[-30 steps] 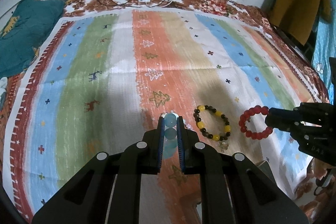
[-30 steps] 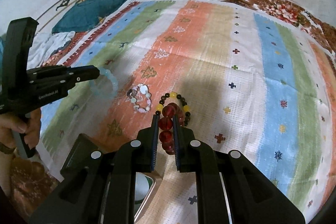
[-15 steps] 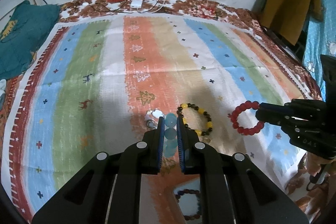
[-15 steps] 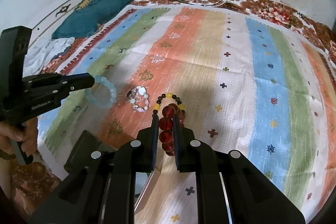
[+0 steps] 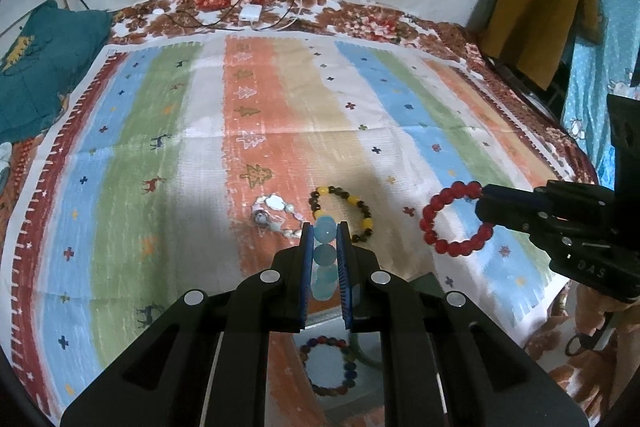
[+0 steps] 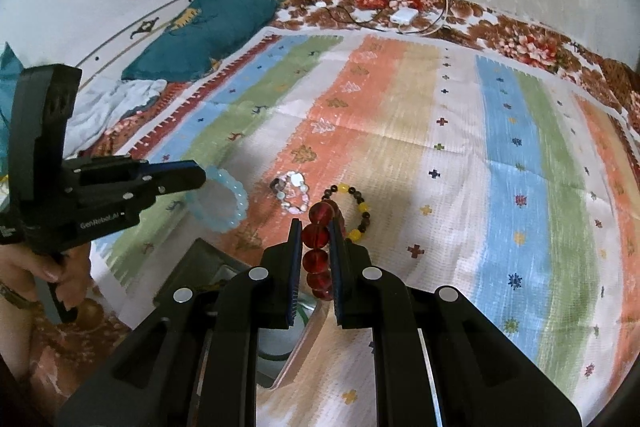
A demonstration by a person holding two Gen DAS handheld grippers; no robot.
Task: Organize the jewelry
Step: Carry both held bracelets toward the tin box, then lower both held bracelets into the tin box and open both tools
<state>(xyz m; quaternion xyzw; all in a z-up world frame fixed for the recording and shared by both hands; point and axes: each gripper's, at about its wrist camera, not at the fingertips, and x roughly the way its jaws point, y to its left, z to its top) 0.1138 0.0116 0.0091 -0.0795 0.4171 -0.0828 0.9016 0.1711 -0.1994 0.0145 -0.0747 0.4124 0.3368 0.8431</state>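
My left gripper [image 5: 325, 233] is shut on a pale blue bead bracelet [image 5: 324, 259], held above the striped cloth; it also shows in the right wrist view [image 6: 224, 203]. My right gripper [image 6: 316, 227] is shut on a red bead bracelet [image 6: 317, 251], which hangs as a ring in the left wrist view [image 5: 454, 219]. A black-and-yellow bead bracelet [image 5: 342, 213] and a white-pink bracelet [image 5: 276, 213] lie on the cloth. Below my left gripper, a multicoloured bracelet [image 5: 330, 365] lies in an open box [image 5: 320, 319].
The striped cloth [image 5: 200, 167] covers a bed. A teal cushion [image 5: 36, 67] sits far left. A white charger [image 5: 250, 13] with cables lies at the far edge. A yellow garment [image 5: 536, 7] hangs at right. The box's dark lid [image 6: 188, 275] stands at the cloth's near edge.
Both grippers have pulled back and up from the cloth with their bracelets. The open box with the multicoloured bracelet has come into view below the left gripper.
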